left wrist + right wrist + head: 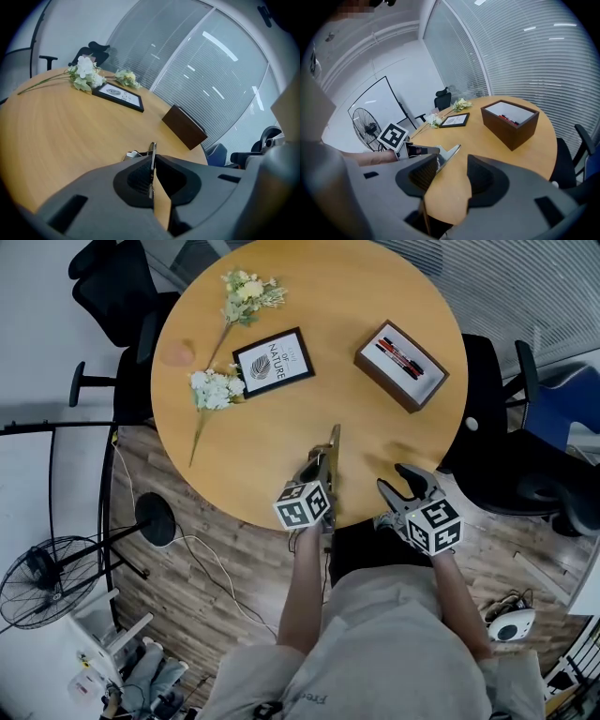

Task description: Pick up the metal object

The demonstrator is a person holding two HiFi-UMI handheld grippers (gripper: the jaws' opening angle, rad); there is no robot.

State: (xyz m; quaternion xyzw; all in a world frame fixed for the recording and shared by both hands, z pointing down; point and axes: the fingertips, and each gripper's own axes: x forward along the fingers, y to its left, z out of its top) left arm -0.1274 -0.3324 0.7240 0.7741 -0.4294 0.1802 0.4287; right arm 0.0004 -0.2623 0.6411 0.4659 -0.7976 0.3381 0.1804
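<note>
A thin, flat metal object (334, 442) sticks out over the near edge of the round wooden table (328, 324). My left gripper (322, 470) is shut on it. In the left gripper view the metal object (152, 157) stands edge-on, pinched between the two dark pads of my left gripper (152, 174). My right gripper (405, 486) hangs off the table's near right edge, open and empty. In the right gripper view my right gripper (452, 180) has a wide gap between its pads, and the shiny angled metal object (448, 156) shows beyond its left pad.
A brown box (401, 365) with markers in it stands at the table's right. A black picture frame (273, 361) and two sprays of flowers (246, 294) (214, 390) lie at the far left. Office chairs (525, 456) ring the table; a fan (37, 573) stands on the floor.
</note>
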